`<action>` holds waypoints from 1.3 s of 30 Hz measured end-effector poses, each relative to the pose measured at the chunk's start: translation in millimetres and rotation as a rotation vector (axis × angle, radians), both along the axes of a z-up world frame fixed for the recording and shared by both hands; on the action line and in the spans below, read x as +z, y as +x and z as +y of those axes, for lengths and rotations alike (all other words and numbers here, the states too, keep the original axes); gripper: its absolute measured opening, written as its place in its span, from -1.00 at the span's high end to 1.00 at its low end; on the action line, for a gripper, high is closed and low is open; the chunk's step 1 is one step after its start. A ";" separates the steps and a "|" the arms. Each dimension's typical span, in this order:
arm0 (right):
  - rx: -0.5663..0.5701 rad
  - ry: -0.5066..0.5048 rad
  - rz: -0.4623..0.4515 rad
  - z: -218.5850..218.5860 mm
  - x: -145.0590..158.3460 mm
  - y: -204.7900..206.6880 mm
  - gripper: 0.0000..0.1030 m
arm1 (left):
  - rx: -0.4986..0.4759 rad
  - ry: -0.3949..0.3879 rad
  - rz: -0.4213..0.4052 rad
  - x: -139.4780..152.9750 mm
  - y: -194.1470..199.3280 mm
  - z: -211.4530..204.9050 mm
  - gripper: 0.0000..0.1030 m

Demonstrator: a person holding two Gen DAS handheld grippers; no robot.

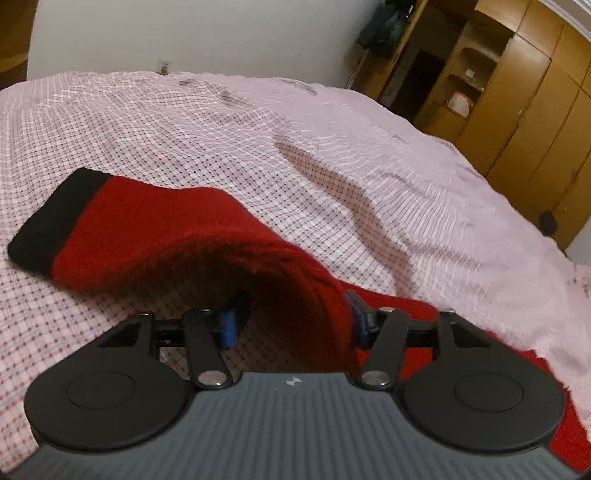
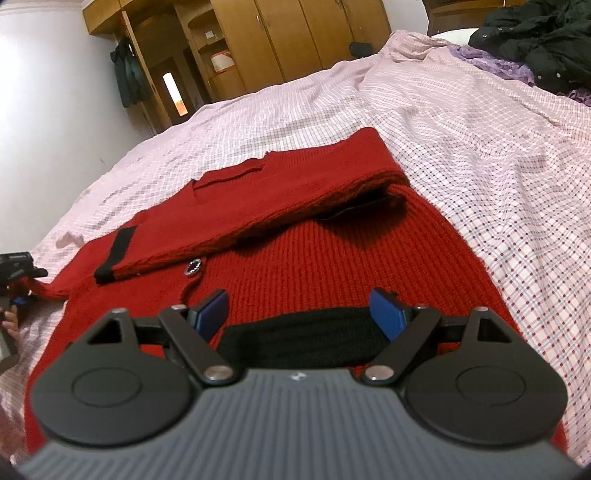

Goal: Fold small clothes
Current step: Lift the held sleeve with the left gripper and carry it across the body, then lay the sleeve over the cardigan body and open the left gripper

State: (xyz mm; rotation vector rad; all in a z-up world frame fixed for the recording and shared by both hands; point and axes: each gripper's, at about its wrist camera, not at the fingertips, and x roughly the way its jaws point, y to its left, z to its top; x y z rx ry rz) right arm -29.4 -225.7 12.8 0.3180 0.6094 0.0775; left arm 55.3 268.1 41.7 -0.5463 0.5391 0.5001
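Observation:
A small red knit cardigan [image 2: 314,258] with black trim lies on the checked bedsheet [image 2: 498,155]. One sleeve [image 2: 266,210] with a black cuff is folded across its front. In the left wrist view, my left gripper [image 1: 295,317] has its blue pads wide apart, with the other red sleeve [image 1: 177,232] lifted and draped between them; its black cuff [image 1: 51,221] rests on the sheet. I cannot tell whether the pads press on it. My right gripper [image 2: 303,314] is open, hovering over the cardigan's black hem band [image 2: 303,339]. The left gripper also shows in the right wrist view [image 2: 18,280].
Dark and purple clothes [image 2: 535,48] are piled at the bed's far right. Wooden wardrobes [image 2: 277,37] stand beyond the bed, and a white wall [image 1: 184,33] behind it. The sheet [image 1: 258,129] stretches wide around the cardigan.

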 end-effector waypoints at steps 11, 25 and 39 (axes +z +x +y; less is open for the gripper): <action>-0.007 0.023 -0.016 -1.7 1.9 -0.7 -0.64 | -0.218 0.191 -0.165 49.4 -12.1 -46.4 0.74; -0.037 0.068 -0.043 -17.1 4.3 -6.7 -0.64 | -0.536 0.227 -0.274 83.7 7.8 -167.3 0.74; -0.040 0.113 -0.040 -35.4 -6.5 -6.6 -0.64 | -0.726 0.264 0.033 -25.5 58.5 -258.5 0.72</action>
